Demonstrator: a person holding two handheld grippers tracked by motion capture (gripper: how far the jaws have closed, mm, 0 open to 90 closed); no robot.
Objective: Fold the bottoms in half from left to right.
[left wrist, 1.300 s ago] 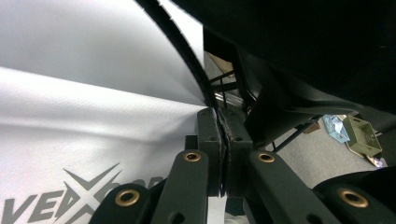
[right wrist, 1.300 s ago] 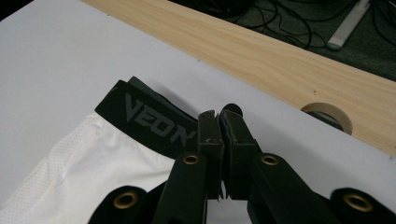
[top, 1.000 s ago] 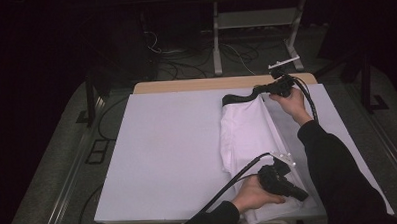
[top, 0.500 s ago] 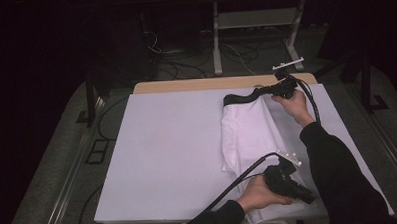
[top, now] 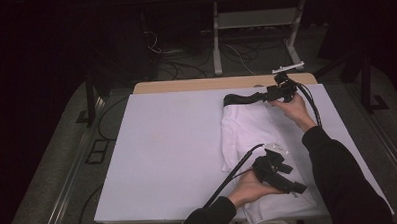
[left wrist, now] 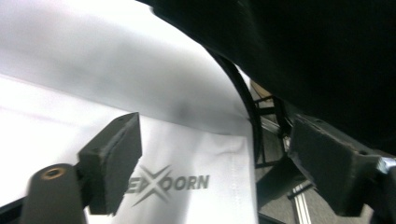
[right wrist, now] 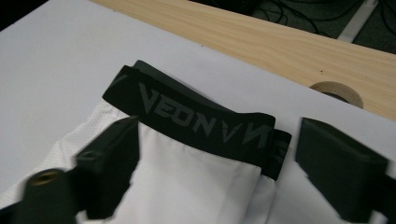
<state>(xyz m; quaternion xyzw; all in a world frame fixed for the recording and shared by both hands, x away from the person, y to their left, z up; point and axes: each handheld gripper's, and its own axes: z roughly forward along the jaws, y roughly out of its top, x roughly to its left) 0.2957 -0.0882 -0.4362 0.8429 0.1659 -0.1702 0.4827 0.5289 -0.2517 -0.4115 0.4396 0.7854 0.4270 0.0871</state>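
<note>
High view: the folded white shorts (top: 252, 140) lie along the worktop's (top: 168, 153) right side, black waistband (top: 243, 98) toward the far edge. Left claw (top: 284, 181) hangs near the front hem; right claw (top: 278, 92) beside the waistband.

Left gripper view: jaws have just opened, nothing clamped; lift clear without snagging.

Right gripper view: jaws have just opened wide above the waistband (right wrist: 191, 119); withdraw straight so the fold stays flat.

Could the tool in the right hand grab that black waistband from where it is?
Probably yes: the right tool hangs open just over the black waistband, its jaws apart with nothing between them.
</note>
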